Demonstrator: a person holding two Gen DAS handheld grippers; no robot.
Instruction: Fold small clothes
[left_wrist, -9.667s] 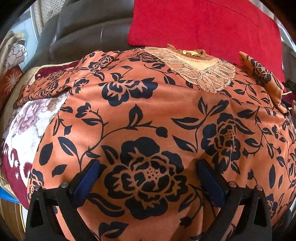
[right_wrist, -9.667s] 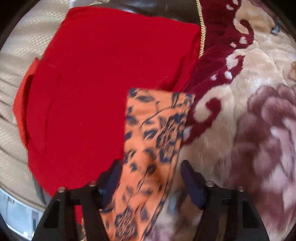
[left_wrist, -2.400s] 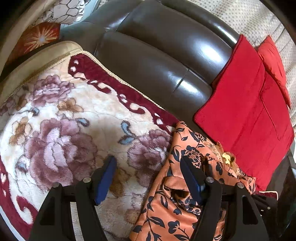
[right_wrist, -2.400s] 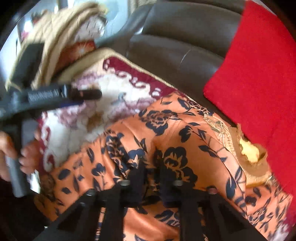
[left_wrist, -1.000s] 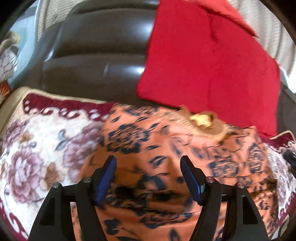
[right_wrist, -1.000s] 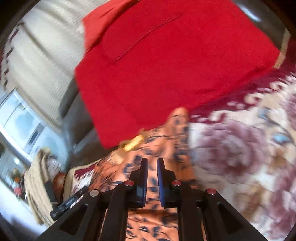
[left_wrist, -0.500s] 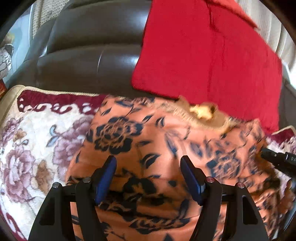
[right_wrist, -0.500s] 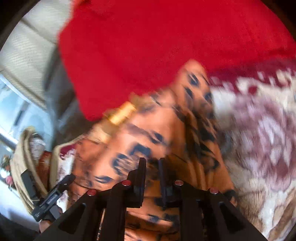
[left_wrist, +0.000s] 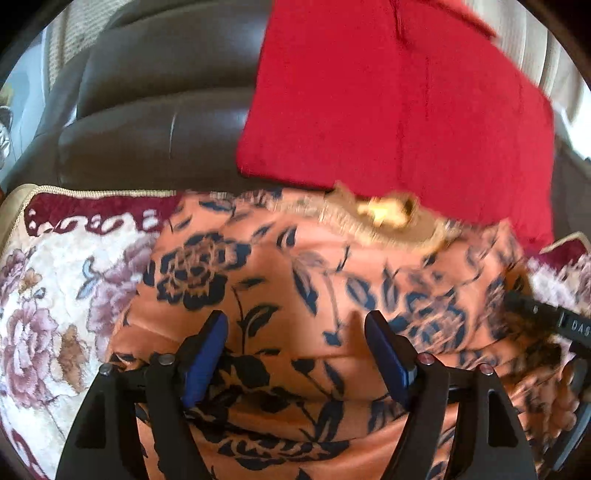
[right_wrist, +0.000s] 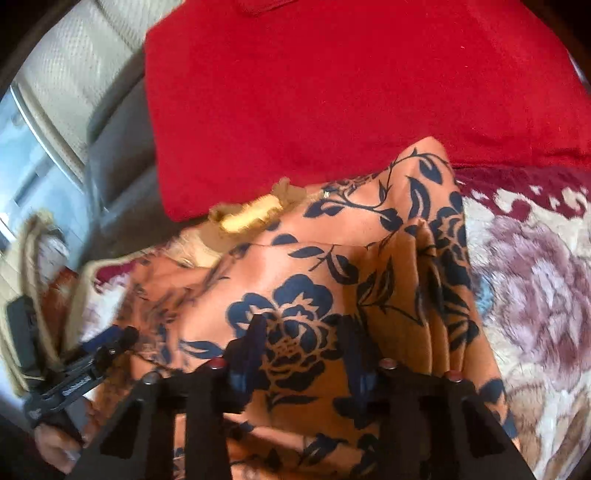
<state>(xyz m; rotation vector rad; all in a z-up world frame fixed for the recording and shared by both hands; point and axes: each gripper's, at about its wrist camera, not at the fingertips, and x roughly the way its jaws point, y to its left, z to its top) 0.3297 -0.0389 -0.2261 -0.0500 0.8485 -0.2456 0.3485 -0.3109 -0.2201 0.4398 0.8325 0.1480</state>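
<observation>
Dark leather sofa (left_wrist: 155, 122) across the back, seat covered by a plush floral blanket (left_wrist: 48, 295) in cream, mauve and maroon. Against the backrest, a big red cushion (left_wrist: 399, 110), its lower edge just behind the garment's neckline. On the blanket, an orange garment with dark blue flowers (left_wrist: 295, 280), lying partly folded, tan lace collar (left_wrist: 388, 218) toward the cushion, pleated folds bunched along its right edge in the right wrist view. Above the lower middle of the cloth, left gripper (left_wrist: 295, 332), jaws wide and opening, blue pads clear of the fabric, nothing pinched. Over a large blue flower, right gripper (right_wrist: 306, 343), jaws part-way apart and opening, cloth lying under the gap but not pressed by the pads. At the lower left of the right wrist view, a hand (right_wrist: 55, 446) on the left gripper's handle.
</observation>
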